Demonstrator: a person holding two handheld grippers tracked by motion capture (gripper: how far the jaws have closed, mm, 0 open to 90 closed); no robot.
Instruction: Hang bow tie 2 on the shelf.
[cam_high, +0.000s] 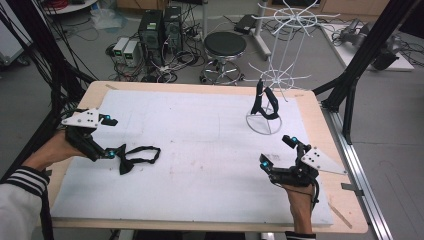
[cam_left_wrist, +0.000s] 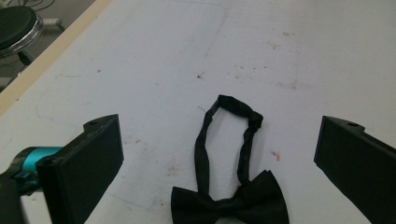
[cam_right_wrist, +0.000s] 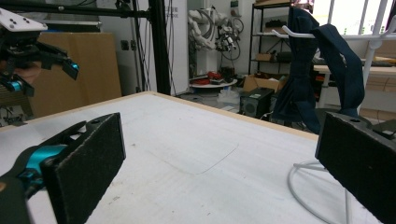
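White table pad (cam_high: 200, 165) is carrying a black bow tie (cam_left_wrist: 229, 200), lying flat between the open left gripper's (cam_left_wrist: 219, 158) jaws, ready for grasping. Right gripper (cam_right_wrist: 219, 158) is waiting open, facing the wire rack (cam_right_wrist: 322, 205) where a dark tie (cam_right_wrist: 299, 79) is hanging.

Black bow tie (cam_left_wrist: 229, 203), white mat (cam_high: 200, 150)

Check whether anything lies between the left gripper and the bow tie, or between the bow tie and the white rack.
Nothing visible does. The left gripper is open with the bow tie lying flat between its jaws. From there to the rack, the white mat is bare. A dark tie already hangs on the rack.
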